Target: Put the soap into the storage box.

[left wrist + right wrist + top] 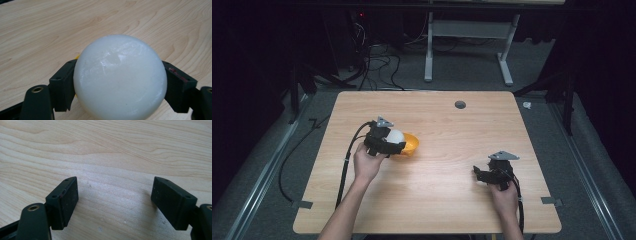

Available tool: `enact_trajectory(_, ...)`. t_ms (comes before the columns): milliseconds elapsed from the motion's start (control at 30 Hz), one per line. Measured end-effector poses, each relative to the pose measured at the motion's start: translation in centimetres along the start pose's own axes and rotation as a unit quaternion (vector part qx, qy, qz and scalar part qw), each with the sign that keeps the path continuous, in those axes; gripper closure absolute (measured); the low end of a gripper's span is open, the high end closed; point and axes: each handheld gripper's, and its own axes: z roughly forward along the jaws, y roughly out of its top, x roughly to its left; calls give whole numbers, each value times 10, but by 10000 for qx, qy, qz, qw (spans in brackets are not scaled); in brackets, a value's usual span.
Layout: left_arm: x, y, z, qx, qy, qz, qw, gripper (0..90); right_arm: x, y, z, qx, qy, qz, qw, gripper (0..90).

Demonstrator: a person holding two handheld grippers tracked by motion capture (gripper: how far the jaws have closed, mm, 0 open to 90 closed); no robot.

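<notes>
High view: left gripper (393, 141) closed on a white ball (395, 136), held right at the orange bowl (410, 144) on the worktop (437, 190), with the bowl just beyond the jaws. Hard to tell whether over the rim or beside it. Left gripper view: ball (120, 77) clamped between both pads, a yellow sliver of bowl at its left edge, rest hidden. Right gripper (484, 175) open, empty, well apart, resting low.
</notes>
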Motion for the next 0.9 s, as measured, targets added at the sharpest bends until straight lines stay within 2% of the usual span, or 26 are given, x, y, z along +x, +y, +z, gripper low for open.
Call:
enact_trajectory(167, 1, 1, 5, 14, -6, -59, 10000, 239, 0, 0, 0, -1, 2, 1, 10000, 227)
enact_trajectory(900, 4, 2, 36, 153, 227, -276, 9992, 239, 0, 0, 0, -3, 5, 6, 10000, 227)
